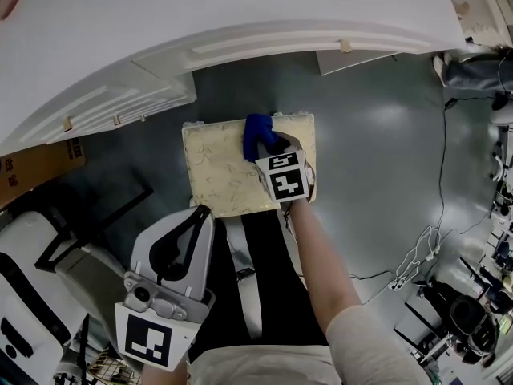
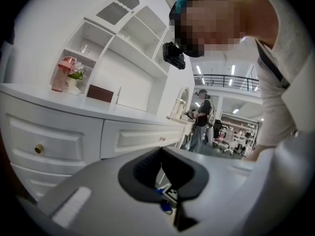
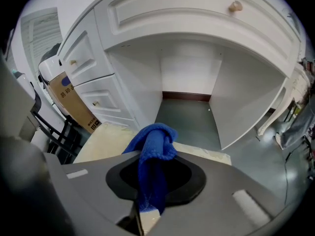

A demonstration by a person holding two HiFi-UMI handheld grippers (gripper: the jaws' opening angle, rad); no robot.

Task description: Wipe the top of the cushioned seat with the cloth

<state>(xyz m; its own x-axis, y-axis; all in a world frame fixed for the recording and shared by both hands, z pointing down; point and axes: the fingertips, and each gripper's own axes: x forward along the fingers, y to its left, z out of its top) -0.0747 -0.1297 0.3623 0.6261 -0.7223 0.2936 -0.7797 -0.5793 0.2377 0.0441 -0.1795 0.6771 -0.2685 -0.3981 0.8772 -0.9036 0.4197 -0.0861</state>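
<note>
The cushioned seat (image 1: pixel 220 171) has a cream patterned top and stands on the grey floor in front of me. A blue cloth (image 1: pixel 259 135) rests bunched on its far edge, right of the middle. My right gripper (image 1: pixel 266 144) points steeply down and is shut on the cloth. In the right gripper view the cloth (image 3: pixel 153 144) hangs out between the jaws of the right gripper (image 3: pixel 153 156), over the seat (image 3: pixel 103 141). My left gripper (image 1: pixel 197 215) is held low at the near left, off the seat. In its own view the left gripper (image 2: pixel 160 151) looks shut with nothing in it.
A white curved dressing table (image 1: pixel 240 38) with drawers arcs beyond the seat, its kneehole (image 3: pixel 189 90) straight ahead. A cardboard box (image 1: pixel 40 167) and a black frame (image 1: pixel 104 215) stand at the left. Cables (image 1: pixel 439 207) and equipment lie at the right. A person (image 2: pixel 202 117) stands far off.
</note>
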